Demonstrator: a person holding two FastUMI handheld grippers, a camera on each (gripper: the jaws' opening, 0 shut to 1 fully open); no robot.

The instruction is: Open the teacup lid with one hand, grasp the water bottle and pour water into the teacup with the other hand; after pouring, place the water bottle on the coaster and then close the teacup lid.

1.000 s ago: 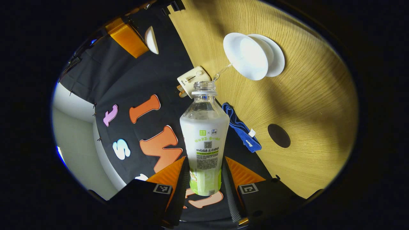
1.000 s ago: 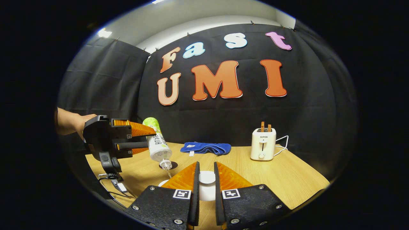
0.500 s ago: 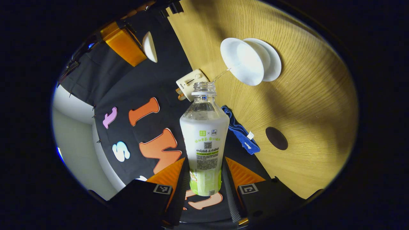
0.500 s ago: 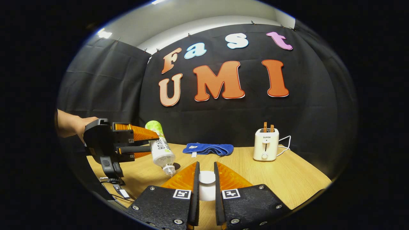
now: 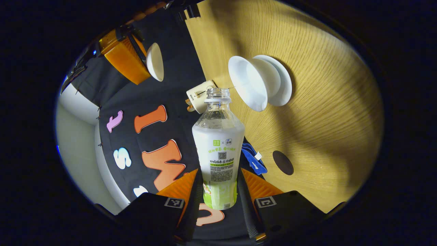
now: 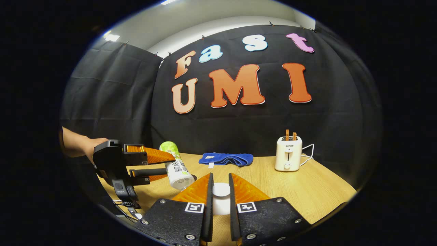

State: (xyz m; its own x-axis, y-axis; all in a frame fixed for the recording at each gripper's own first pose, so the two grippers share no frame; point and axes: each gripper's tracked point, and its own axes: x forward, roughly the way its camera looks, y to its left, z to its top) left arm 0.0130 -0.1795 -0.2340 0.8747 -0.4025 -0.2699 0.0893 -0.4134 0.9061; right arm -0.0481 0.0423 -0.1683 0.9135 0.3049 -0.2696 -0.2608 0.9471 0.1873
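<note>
My left gripper (image 5: 219, 171) is shut on the lower body of a clear water bottle (image 5: 218, 147) with a white and green label. The bottle has no cap and is tipped over. Its mouth (image 5: 217, 92) is close to the rim of the white teacup (image 5: 247, 82), which stands on a white saucer (image 5: 281, 80). A thin thread of water runs from the mouth toward the cup. My right gripper (image 6: 220, 175) is shut on the knob of the white lid (image 6: 221, 189), held up off the table. In the right gripper view the left gripper (image 6: 169, 164) holds the tilted bottle (image 6: 177, 169) at the left.
A dark round coaster (image 5: 282, 163) lies on the wooden table (image 5: 324, 112) past the cup. A folded blue cloth (image 6: 227, 159) and a cream toaster (image 6: 288, 153) with a cord stand at the back. A hand (image 6: 82, 147) holds the left gripper.
The left gripper and bottle have sunk lower and moved toward the right gripper. The bottle's mouth is now closer to the cup's rim, and the stream has thinned. The lid stays held.
</note>
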